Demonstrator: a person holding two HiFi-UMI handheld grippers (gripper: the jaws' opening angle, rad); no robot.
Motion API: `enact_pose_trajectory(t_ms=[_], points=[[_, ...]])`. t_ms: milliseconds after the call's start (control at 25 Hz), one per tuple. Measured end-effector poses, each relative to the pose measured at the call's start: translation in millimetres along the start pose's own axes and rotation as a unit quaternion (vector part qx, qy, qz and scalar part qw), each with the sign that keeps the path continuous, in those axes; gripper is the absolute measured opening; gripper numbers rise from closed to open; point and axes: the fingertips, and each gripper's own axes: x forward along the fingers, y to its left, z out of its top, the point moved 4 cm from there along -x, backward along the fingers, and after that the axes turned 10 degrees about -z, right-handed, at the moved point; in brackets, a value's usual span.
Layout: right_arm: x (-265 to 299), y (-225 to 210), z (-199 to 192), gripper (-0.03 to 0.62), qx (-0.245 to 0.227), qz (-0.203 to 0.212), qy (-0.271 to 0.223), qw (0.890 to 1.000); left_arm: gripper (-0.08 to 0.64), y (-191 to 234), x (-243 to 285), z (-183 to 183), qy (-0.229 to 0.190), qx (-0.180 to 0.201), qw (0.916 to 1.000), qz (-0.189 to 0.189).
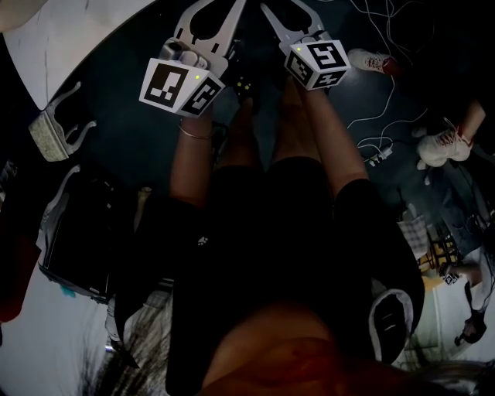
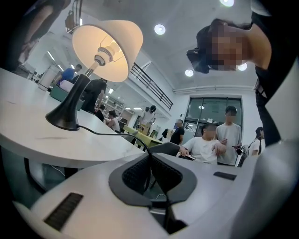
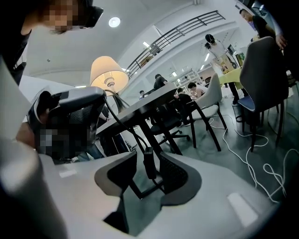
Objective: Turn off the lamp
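The lamp (image 2: 110, 44) is lit; it stands on its black base (image 2: 65, 114) on a white table (image 2: 28, 126). Its black cord (image 2: 107, 133) runs off the table edge into my left gripper (image 2: 150, 161), whose pads are shut on it. In the right gripper view the lit shade (image 3: 110, 74) shows behind the table, and the cord hangs down to a black inline switch (image 3: 148, 161). My right gripper (image 3: 145, 173) stands open around that switch, with a gap at its left pad. In the dark head view both grippers, left (image 1: 210, 15) and right (image 1: 290, 19), point forward side by side.
Black table legs (image 3: 154, 135) and chairs (image 3: 266, 70) stand just behind the switch. White cables (image 3: 252, 158) trail over the floor at the right. Several people (image 2: 205, 147) sit and stand beyond the table. The white tabletop's edge (image 1: 69, 39) is at my upper left.
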Motion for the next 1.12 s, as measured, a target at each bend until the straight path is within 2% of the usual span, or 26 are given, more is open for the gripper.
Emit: enact_pose_trajectory(t_ms=[320, 400, 480, 680, 840, 960, 1120], points=[[13.3, -1.3, 3.0, 0.12, 0.012, 0.007, 0.0, 1.0, 0.021, -4.5, -5.8, 7.0, -0.013, -0.007, 0.9998, -0.016], [12.5, 0.2, 2.9, 0.076, 0.018, 0.017, 0.0, 1.0, 0.021, -4.9, -7.8, 5.8, -0.015, -0.01, 0.9997, -0.017], [12.6, 2.0, 2.6, 0.067, 0.025, 0.028, 0.003, 0.999, 0.021, -4.2, -8.7, 5.0, -0.019, -0.01, 0.9996, -0.018], [7.1, 1.9, 0.2, 0.061, 0.056, 0.054, 0.021, 0.997, 0.023, -5.8, -8.2, 2.6, -0.019, 0.03, 0.9991, -0.024], [-3.6, -0.6, -0.9, 0.061, 0.081, 0.074, 0.028, 0.994, 0.038, -10.0, -10.4, 1.3, -0.026, 0.047, 0.9981, -0.031], [-9.6, -3.5, -1.4, 0.061, 0.097, 0.083, 0.031, 0.991, 0.057, -10.6, -15.7, -9.2, -0.013, 0.05, 0.998, -0.036], [-13.7, -8.3, 3.1, 0.061, 0.123, 0.091, 0.027, 0.988, 0.072, -13.4, -21.5, -35.9, 0.032, 0.045, 0.9974, -0.047]])
